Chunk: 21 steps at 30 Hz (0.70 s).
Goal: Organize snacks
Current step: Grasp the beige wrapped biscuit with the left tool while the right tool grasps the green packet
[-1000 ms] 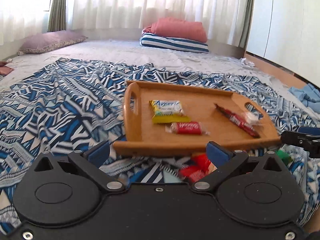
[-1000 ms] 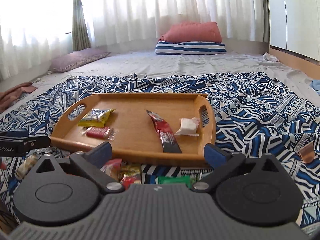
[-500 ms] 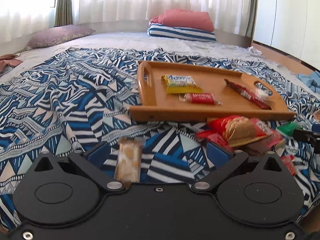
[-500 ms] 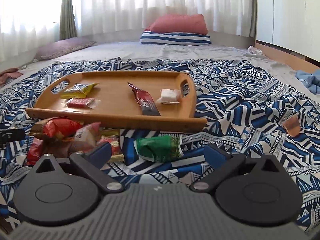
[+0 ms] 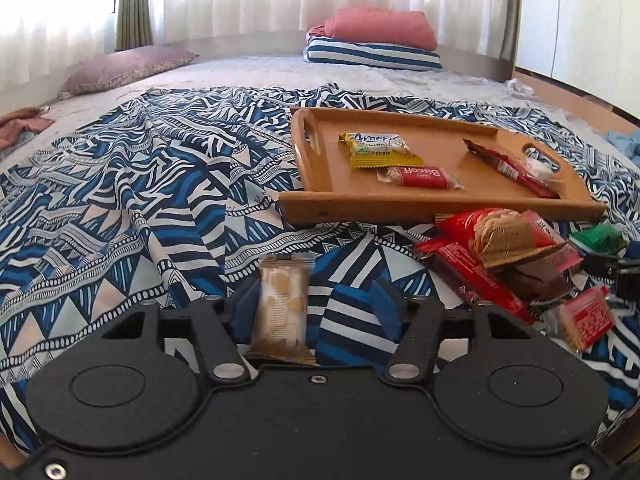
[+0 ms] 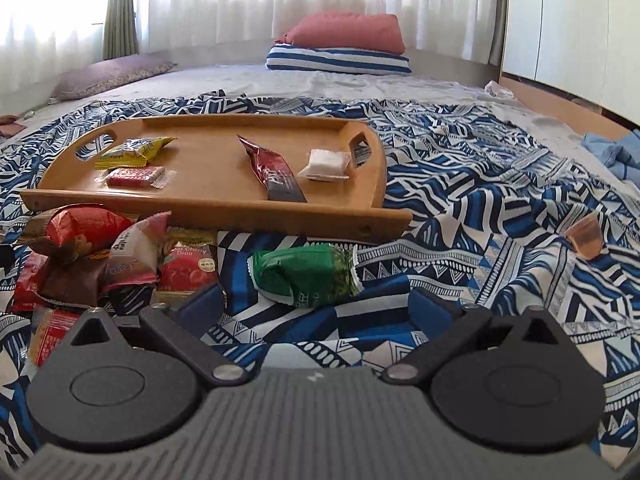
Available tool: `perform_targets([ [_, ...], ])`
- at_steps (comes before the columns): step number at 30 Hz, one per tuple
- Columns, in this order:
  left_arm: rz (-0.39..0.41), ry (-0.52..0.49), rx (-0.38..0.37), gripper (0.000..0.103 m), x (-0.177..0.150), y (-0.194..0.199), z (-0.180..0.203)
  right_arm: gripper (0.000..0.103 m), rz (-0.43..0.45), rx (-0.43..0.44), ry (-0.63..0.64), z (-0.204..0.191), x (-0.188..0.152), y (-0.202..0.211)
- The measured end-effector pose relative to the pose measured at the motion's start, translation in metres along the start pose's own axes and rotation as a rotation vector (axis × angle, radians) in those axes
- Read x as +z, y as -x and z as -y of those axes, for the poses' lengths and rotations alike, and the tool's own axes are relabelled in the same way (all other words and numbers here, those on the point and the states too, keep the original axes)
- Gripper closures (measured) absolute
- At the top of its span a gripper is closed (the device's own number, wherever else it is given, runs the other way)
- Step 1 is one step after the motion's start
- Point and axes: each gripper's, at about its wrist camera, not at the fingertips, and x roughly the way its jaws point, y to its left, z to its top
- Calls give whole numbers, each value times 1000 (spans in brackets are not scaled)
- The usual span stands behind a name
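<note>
Between the fingers of the left claw, in the left wrist view, lies a tan wafer packet on the patterned bedspread, close to the left finger; the jaws stand wide and released, not yet pinching it. It looks light and crinkly, with brittle contents, so a gentle squeeze across its narrow middle would suit, not the sealed ends. Ahead sits the wooden tray, holding a yellow packet, a red Biscoff and a long dark red stick. A heap of red snack bags lies just before the tray's near edge.

From the right wrist view, the right claw is likewise spread and empty, with a green packet near its fingertips. That one looks puffy, soft and slippery; gripping its pillowed belly seems safest.
</note>
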Motion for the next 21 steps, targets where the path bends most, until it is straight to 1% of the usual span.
perform_targets([
  [7, 0, 15, 13, 46, 0, 0, 1, 0, -3, 15, -14, 3, -1, -1],
  [8, 0, 13, 16, 48, 0, 0, 2, 1, -2, 14, -14, 3, -1, 0],
  [10, 2, 19, 20, 66, 1, 2, 1, 3, 1, 18, -19, 4, 1, 1],
  [11, 1, 21, 16, 71, 2, 3, 1, 4, 4, 21, -24, 4, 2, 3],
  [12, 1, 23, 11, 80, 3, 4, 0, 4, 8, 25, -28, 5, 3, 4],
  [15, -5, 23, 0, 82, 4, 6, -2, 8, 17, 35, -27, 5, 8, 6],
  [18, -6, 20, 0, 83, 4, 9, -2, 16, 20, 42, -10, 2, 12, 7],
  [20, -2, 14, 1, 83, 5, 11, 0, 29, 8, 40, 12, -1, 14, 6],
  [21, 0, 11, 0, 83, 5, 12, 1, 33, 1, 33, 26, -3, 14, 5],
])
